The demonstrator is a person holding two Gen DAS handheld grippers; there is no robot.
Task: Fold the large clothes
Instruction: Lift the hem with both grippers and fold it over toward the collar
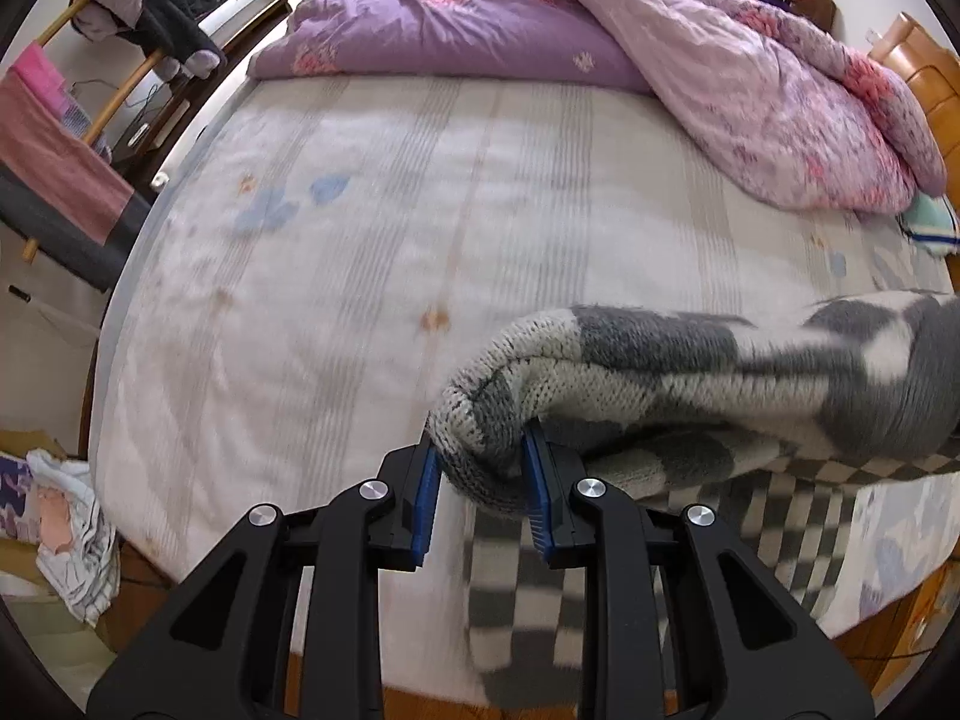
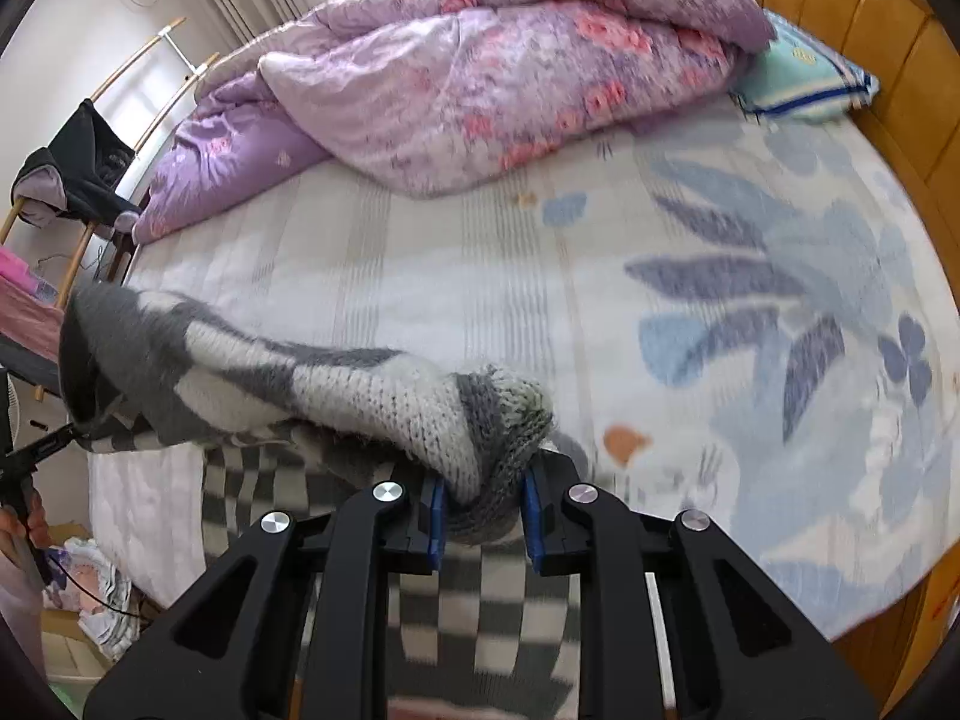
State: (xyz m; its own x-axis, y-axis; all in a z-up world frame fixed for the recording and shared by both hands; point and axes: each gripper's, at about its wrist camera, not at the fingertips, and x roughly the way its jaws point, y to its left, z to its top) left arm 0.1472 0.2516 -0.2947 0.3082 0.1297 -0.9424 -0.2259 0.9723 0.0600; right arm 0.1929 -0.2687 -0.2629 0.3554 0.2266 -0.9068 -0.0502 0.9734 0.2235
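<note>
A grey and white checkered knit sweater (image 1: 690, 384) hangs stretched between my two grippers above the near edge of the bed. My left gripper (image 1: 483, 468) is shut on one bunched end of the sweater. My right gripper (image 2: 483, 501) is shut on the other bunched end (image 2: 480, 420). The rest of the sweater drapes down below the grippers (image 2: 480, 612). The far end of the sweater reaches the left gripper, which shows at the left edge of the right wrist view (image 2: 36, 450).
The bed sheet (image 1: 420, 210) with pale stripes and blue leaf prints lies ahead. A purple floral quilt (image 2: 480, 72) is heaped at the far side. A green pillow (image 2: 798, 78) lies by the wooden headboard (image 2: 870, 18). A rack with hanging clothes (image 1: 156, 6) stands left of the bed.
</note>
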